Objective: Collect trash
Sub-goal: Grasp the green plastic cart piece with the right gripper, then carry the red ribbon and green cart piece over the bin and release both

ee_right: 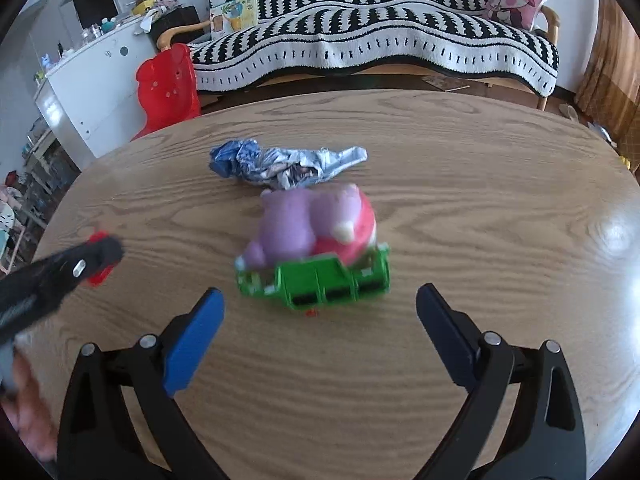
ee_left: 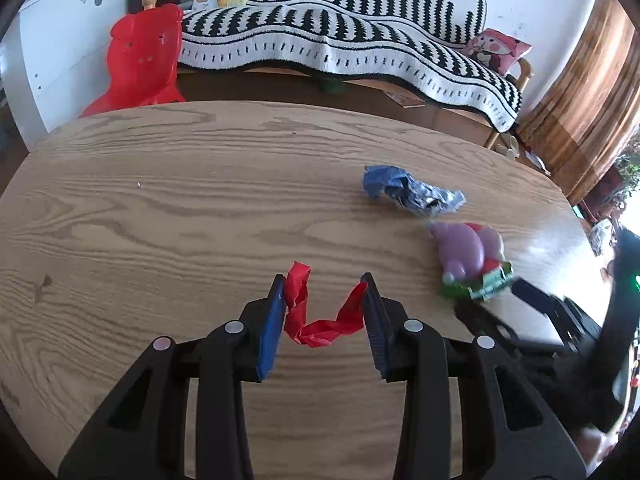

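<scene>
Red wrapper (ee_left: pixel 316 312), twisted into a loose U, lies on the wooden table (ee_left: pixel 160 208) near its near edge, between the parted fingers of the left gripper (ee_left: pixel 324 280), brushing both pads, not squeezed. Crumpled blue foil (ee_left: pixel 412 192) stretches left to right toward the table's right edge.

From the right wrist, the right gripper (ee_right: pixel 320 300) hangs wide apart, holding nothing, just short of a purple-and-pink toy (ee_right: pixel 316 228) sitting on a green plastic piece (ee_right: pixel 320 280) mid-table.

The toy (ee_right: pixel 316 248) looks blurry. The left claw (ee_right: pixel 96 256) hides most of the red scrap (ee_right: pixel 98 276) from the right camera.
</scene>
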`<state>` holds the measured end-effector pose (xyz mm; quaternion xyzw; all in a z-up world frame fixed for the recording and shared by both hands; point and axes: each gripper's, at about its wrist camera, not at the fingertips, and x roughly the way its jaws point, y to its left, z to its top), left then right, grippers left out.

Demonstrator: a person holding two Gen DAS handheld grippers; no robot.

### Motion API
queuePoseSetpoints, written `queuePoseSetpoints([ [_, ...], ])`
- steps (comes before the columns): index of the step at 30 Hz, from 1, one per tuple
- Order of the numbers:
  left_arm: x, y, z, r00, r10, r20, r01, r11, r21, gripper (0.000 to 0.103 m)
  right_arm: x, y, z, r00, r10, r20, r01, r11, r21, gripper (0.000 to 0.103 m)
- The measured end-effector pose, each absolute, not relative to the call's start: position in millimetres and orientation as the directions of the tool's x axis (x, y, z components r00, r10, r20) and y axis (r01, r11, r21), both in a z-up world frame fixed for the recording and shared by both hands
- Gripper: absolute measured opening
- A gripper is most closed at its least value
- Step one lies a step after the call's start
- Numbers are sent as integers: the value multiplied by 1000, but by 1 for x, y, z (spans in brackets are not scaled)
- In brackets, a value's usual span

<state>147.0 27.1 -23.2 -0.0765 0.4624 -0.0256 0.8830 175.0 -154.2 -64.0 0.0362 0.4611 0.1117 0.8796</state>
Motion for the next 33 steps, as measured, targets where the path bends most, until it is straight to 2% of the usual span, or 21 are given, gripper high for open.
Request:
queuePoseSetpoints([
  [3,145,23,-23,568,-110,-816,-7,990,-138,37,181,-150,-67,551,210,-808,-166,976,141,93],
  [4,145,22,-23,568,-108,-816,-3,991,-133,37,180,-150,-68,549,210,-809,-167,976,140,89],
  [5,145,21,-21,570,-108,-815,-2,991,-132,37,179,-149,-68,547,212,-810,-172,975,140,77],
  [11,144,12,-14,578,-123,-806,20,990,-137,37,147,-156,-55,563,211,-799,-209,972,110,77],
  [16,128,-19,-6,579,-169,-798,84,985,-148,37,102,-196,-28,591,204,-780,-173,977,124,77],
  [25,82,-140,-1,558,-286,-779,305,944,-128,37,10,-355,1,629,39,-776,79,990,114,77],
  [33,28,-268,-5,490,-417,-766,522,844,-125,37,-90,-512,-5,604,-83,-793,344,925,164,77],
])
